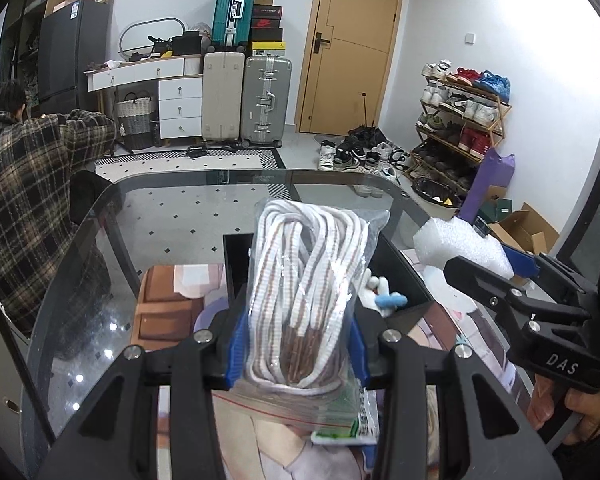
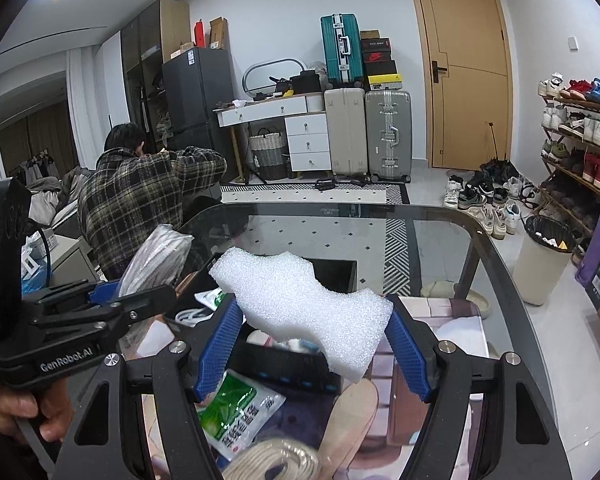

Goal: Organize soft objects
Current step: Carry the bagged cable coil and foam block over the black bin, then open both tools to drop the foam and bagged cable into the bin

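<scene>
- Soft things in hand number two: one clear bag of rope (image 1: pixel 306 292) and one white foam block (image 2: pixel 308 308).
- The bag of rope stands upright between the blue pads of the left gripper (image 1: pixel 298 354), which are clenched on its lower part; most of the bag rises above the fingers, lifted clear of the tabletop. The right wrist view shows the same bag (image 2: pixel 156 260) from the side, to the left of the foam.
- The foam block spans the gap between the two blue pads of the right gripper (image 2: pixel 314 342), touching both, with its wavy upper edge reaching out beyond the fingertips; the pads are grasping it and it hangs in the air over the table. The left wrist view shows the foam (image 1: pixel 462 250) off to the right, clamped at its near end.
- Below both grippers sits one black box (image 1: pixel 400 280), open at the top, with a small white and blue soft toy (image 1: pixel 384 294) inside it.
- Under the right gripper lie one green-and-white packet (image 2: pixel 236 412) and one coil of pale rope (image 2: pixel 276 462) at the bottom edge.
- All of it rests over one glass table (image 1: pixel 160 216) with a printed mat (image 2: pixel 452 320) on it.
- One hand (image 2: pixel 24 412) grips the left gripper's handle.
- One person in a plaid shirt (image 1: pixel 24 172) sits beyond the table's far left corner, facing away.
- Three suitcases are against the far wall: one teal (image 1: pixel 234 12), one beige (image 1: pixel 223 96), one grey (image 1: pixel 266 100).
</scene>
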